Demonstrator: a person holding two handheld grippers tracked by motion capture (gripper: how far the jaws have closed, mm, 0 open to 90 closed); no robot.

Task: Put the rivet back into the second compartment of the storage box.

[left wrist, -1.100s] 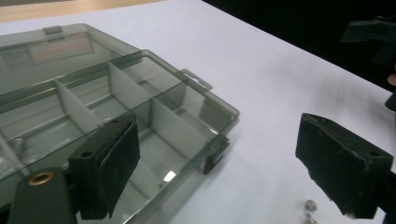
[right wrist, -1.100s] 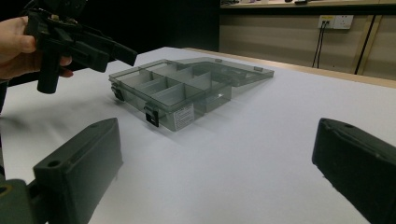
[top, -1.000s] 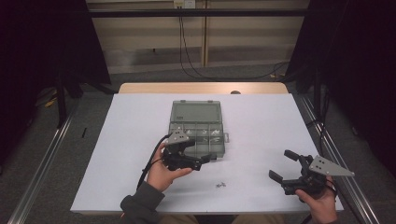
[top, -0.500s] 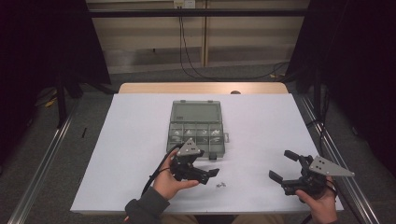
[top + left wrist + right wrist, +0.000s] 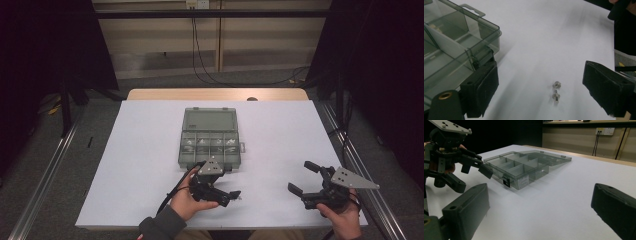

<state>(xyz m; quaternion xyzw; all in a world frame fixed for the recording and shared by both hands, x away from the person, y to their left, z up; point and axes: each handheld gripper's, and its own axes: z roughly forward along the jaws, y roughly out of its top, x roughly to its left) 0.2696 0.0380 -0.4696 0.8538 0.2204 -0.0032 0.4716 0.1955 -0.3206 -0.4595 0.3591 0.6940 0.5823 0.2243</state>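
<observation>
On the white table (image 5: 140,165), two small silver screws (image 5: 556,91) lie just near-right of the open smoky-grey plastic compartment box (image 5: 209,137), between the wide-spread jaws of the left gripper (image 5: 235,195), while the right gripper (image 5: 302,179), well apart, gapes empty.

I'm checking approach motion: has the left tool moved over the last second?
Yes. In the high view the left tool has drawn away from the compartment box toward the table's near edge, and now sits over the two small screws.
</observation>
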